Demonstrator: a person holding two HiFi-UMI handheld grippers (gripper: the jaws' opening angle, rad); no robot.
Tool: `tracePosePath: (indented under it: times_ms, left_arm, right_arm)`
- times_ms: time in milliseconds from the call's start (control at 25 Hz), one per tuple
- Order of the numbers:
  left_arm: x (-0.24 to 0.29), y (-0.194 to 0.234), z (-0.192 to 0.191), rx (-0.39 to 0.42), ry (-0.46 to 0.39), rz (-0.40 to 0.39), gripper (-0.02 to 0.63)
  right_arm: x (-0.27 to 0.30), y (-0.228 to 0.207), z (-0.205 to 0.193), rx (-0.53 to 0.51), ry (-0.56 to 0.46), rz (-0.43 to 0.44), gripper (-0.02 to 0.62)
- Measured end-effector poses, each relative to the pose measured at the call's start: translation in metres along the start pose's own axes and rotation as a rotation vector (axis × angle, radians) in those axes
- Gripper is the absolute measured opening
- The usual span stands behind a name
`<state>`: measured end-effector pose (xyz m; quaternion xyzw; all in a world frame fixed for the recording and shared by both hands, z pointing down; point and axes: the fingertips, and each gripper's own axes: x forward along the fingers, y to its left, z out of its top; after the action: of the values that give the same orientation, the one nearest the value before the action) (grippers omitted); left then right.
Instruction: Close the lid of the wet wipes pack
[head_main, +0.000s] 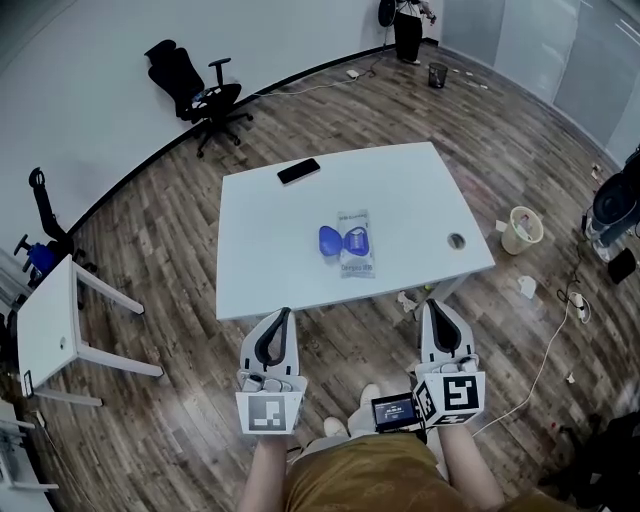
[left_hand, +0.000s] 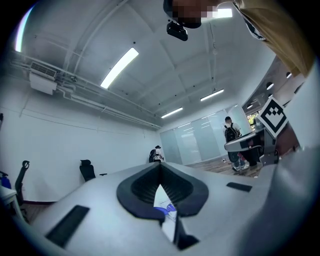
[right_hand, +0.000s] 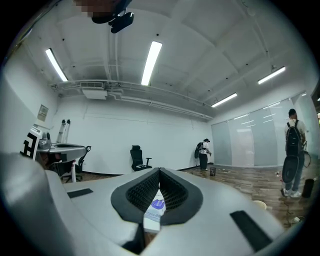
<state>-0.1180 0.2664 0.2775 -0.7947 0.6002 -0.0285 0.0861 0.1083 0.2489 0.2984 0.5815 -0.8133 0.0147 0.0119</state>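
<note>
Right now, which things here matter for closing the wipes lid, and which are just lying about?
For the job: wet wipes pack, its open blue lid, left gripper and right gripper, both shut and empty.

Lying about: black phone on the table, office chair, cream bin, small side table.

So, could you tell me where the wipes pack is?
In the head view, the wipes pack lies central on the table, with the phone beyond it.

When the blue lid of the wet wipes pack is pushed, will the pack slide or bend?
The wet wipes pack looks like a soft pouch, so it probably gives a little. Lying flat on the smooth table, it may slide.
</note>
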Motion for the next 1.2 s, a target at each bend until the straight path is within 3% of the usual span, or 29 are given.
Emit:
tracePosePath:
  times_ms: [600,1200]
  left_arm:
    - [0.065,-0.007,-0.005,0.022,0.031,0.058,0.006]
    - [0.116,0.011,-0.021,0.001,0.043,0.046,0.006]
  right_arm:
    - [0.059,-0.053,-0.002,0.022,0.001,0.040,0.009]
    - [0.100,-0.076,0.000,0.021,-0.012,-0.008,0.009]
